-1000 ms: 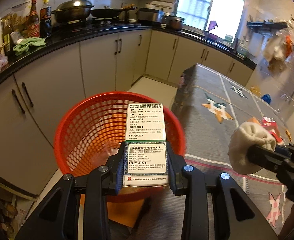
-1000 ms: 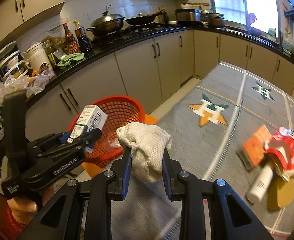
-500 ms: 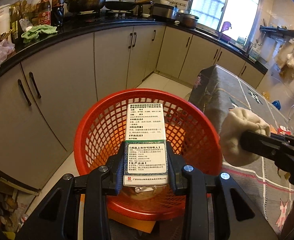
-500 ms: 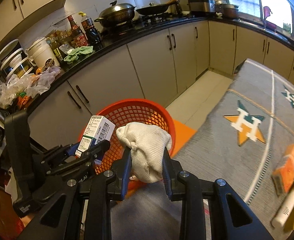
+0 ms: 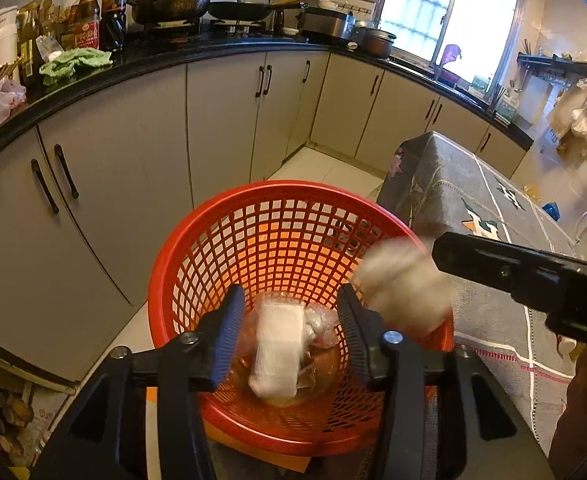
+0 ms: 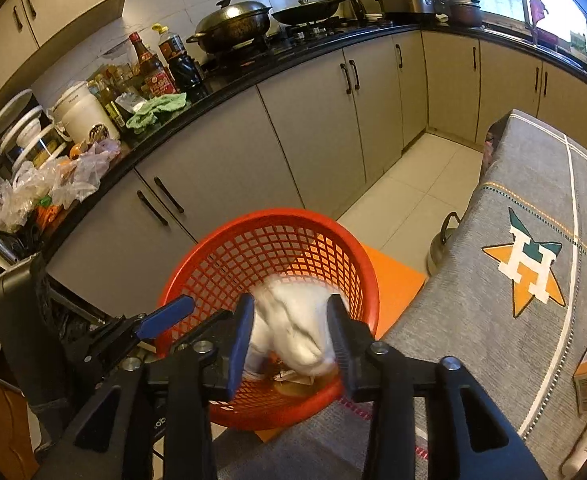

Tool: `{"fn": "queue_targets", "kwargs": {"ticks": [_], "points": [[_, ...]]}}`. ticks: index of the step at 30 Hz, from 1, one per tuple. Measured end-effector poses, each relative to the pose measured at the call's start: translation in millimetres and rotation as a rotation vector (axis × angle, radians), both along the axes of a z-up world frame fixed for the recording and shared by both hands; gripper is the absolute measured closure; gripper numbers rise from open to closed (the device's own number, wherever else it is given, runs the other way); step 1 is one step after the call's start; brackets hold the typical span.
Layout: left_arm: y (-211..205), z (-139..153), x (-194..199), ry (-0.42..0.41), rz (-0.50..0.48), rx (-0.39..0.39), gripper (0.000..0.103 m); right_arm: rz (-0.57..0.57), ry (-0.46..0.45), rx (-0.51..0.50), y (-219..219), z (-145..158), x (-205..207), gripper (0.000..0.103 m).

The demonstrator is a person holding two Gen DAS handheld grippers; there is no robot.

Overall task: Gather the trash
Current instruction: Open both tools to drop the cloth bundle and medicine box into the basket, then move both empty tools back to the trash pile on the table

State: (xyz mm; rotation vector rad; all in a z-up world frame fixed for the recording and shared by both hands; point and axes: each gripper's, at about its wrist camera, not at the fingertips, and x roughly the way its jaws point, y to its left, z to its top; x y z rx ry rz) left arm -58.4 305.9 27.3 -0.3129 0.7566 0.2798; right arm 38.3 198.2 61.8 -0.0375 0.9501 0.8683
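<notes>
Both claws (opening) release trash over red basket (image 5: 293, 208).

Seen from its own camera, the left gripper (image 5: 289, 332) fills the bottom centre of the frame, angled downward, its jaws opening with the pads clear of anything between them. The right gripper (image 5: 445, 248) enters that same view from the right edge as a dark bar reaching toward mid-frame. In the right wrist view, the right gripper (image 6: 289, 332) sits at bottom centre, also tilted downward, jaws opening, while the left gripper (image 6: 165, 316) shows at lower left, its blue-padded finger pointing toward the centre.
</notes>
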Motion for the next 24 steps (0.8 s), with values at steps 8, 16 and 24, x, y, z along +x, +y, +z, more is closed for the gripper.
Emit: {"fn": "queue_targets", "kwargs": {"ticks": [8, 16, 24], "points": [[-14.4, 11.8, -4.7, -0.020, -0.025, 0.005, 0.055, -0.054, -0.019, 0.039, -36.3, 14.5, -7.2, 0.060], [-63.1, 25.8, -1.7, -0.035, -0.113, 0.039, 0.054, -0.131, -0.047, 0.036, -102.4, 17.6, -29.0, 0.060], [-121.2, 30.0, 8.4, -0.022, -0.210, 0.064, 0.054, -0.255, -0.026, 0.040, -188.5, 8.9, -31.6, 0.060]]}}
